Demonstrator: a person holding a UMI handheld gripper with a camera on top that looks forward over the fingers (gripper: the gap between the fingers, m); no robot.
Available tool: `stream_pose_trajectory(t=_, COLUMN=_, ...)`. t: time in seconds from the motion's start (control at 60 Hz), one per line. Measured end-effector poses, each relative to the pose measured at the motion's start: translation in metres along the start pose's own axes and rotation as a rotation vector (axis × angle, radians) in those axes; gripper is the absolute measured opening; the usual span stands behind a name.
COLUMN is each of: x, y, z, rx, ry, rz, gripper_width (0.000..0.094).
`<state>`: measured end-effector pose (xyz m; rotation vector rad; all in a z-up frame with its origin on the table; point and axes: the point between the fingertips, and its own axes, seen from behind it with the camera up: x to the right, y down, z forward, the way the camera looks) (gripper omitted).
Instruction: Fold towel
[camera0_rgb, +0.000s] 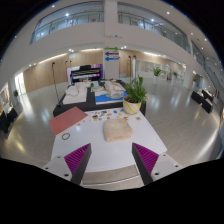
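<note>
A beige towel (118, 129) lies folded into a small bundle on the white table (100, 148), beyond my fingers and a little right of the midline. My gripper (112, 160) is open and empty, held above the table's near end. Its two magenta pads (79, 158) stand wide apart with only bare table between them.
A reddish-brown flat sheet (67, 119) lies at the table's left edge. A potted plant in a yellow pot (133, 100) stands at the far right corner. Small items (98, 113) sit near the far end. Tables with stacked goods (92, 94) stand beyond, in a large hall.
</note>
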<state>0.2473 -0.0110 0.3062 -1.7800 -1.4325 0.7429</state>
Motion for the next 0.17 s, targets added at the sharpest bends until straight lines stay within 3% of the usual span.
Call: stream_pose_trajectory(t=0.167, x=0.01, y=0.015, z=-0.01, rx=-0.015, ry=0.051, rz=-0.013, gripper_width=0.0862)
